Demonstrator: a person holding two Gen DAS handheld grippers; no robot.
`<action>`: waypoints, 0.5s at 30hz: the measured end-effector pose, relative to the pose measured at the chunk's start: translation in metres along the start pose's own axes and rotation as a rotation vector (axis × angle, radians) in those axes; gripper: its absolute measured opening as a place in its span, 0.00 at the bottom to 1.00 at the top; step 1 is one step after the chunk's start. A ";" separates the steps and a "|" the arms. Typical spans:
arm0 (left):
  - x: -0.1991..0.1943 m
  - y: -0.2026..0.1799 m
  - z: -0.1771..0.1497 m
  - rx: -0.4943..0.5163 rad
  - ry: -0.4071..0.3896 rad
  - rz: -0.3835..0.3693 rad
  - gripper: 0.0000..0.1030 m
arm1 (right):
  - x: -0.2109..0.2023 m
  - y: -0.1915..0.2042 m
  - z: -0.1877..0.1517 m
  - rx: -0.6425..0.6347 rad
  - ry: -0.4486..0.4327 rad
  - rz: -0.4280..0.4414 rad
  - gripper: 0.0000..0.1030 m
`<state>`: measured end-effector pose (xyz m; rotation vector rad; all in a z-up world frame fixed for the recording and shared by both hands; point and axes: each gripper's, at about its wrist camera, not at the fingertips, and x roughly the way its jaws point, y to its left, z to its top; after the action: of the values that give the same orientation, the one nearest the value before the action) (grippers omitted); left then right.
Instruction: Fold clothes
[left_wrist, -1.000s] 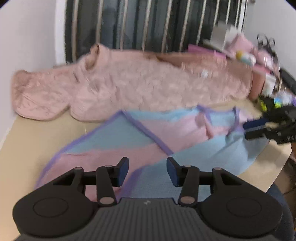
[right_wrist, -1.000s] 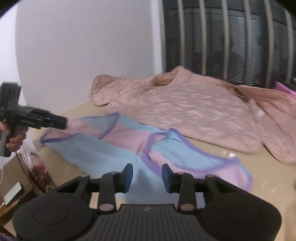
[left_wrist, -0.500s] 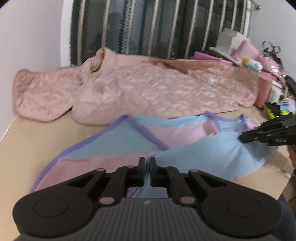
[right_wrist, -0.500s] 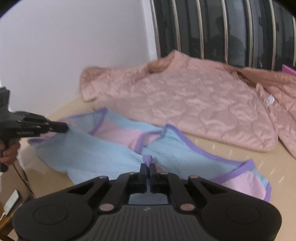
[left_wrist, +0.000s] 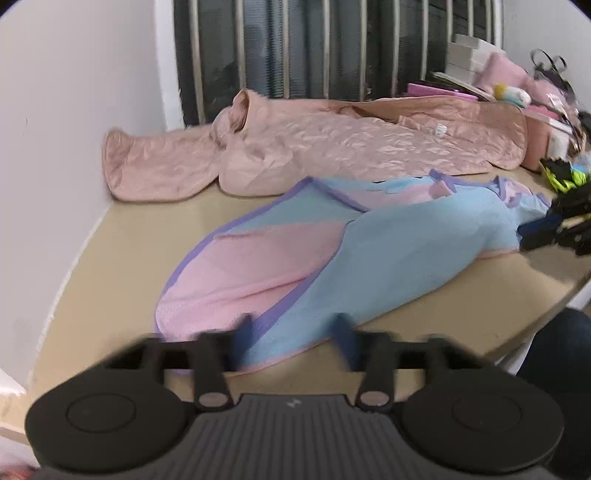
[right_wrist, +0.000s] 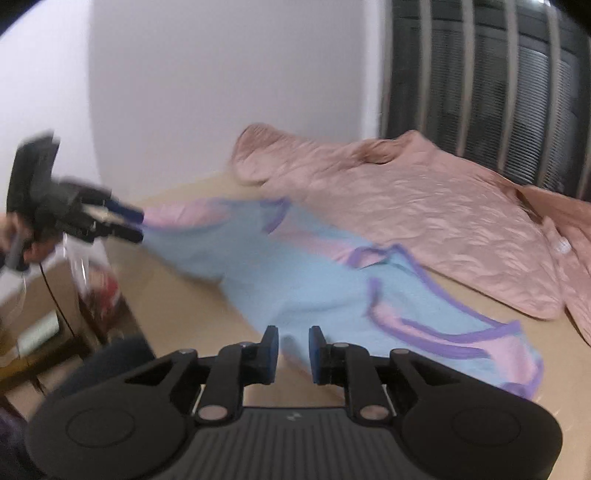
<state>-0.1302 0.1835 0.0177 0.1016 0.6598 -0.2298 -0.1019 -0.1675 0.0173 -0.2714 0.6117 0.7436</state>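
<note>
Right wrist: jaws (empty) just opening above garment (right_wrist: 295, 280).

White wall (left_wrist: 74, 110); barred dark window (left_wrist: 314, 48); tan table (left_wrist: 122, 258).

The blue and pink garment (left_wrist: 388, 251) is soft, matt cloth with purple binding. The pink jacket (left_wrist: 351, 151) is quilted fabric with a slight sheen. The tabletop (left_wrist: 122, 258) is smooth, matt tan board.
</note>
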 end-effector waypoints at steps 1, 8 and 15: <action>0.002 0.003 0.001 -0.019 0.003 -0.010 0.03 | 0.008 0.001 0.000 0.010 0.008 -0.002 0.15; -0.003 0.020 -0.002 -0.059 0.006 -0.081 0.02 | 0.007 -0.014 -0.005 0.152 0.053 0.041 0.01; -0.014 0.016 0.029 -0.003 -0.050 -0.157 0.36 | -0.020 -0.010 -0.009 0.207 0.050 0.018 0.03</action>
<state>-0.1193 0.1971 0.0496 0.0410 0.6191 -0.3808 -0.1101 -0.1894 0.0220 -0.0943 0.7340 0.6865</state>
